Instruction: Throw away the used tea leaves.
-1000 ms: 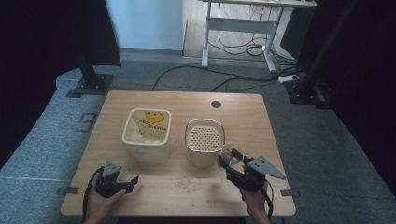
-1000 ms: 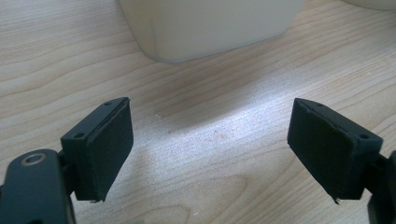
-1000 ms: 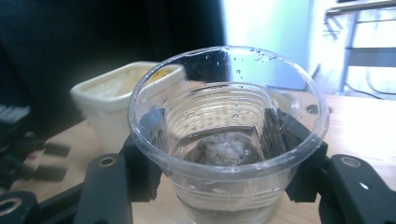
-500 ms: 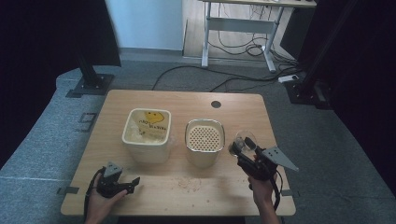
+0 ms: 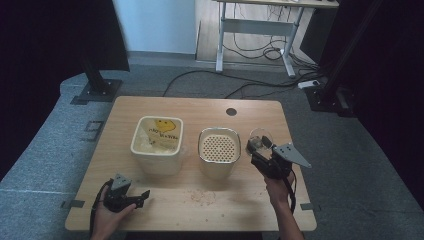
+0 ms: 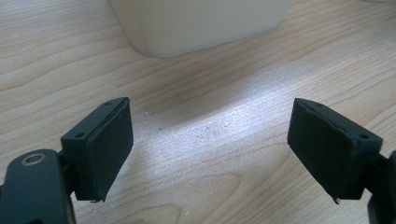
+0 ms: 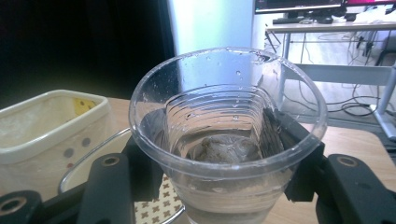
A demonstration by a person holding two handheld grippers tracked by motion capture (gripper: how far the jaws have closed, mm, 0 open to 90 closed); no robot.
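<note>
Here, clear cup [image 7: 227,140] clamped in right gripper [image 7: 219,172]

bare table [image 5: 240,205] front, tubs [image 5: 156,150] behind

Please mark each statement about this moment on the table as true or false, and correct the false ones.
1. The right gripper holds a clear plastic cup between its fingers. True.
2. The left gripper is closed on a spoon. False: its fingers stand wide apart over bare wood, with nothing between them.
3. The container with the perforated lid stands between the open cream tub and the right gripper, seen in the high view. True.
4. The clear plastic cup is completely dry and empty. False: water and a greyish lump sit at its bottom.
5. Crumbs lie on the table in front of the containers. True.
</note>
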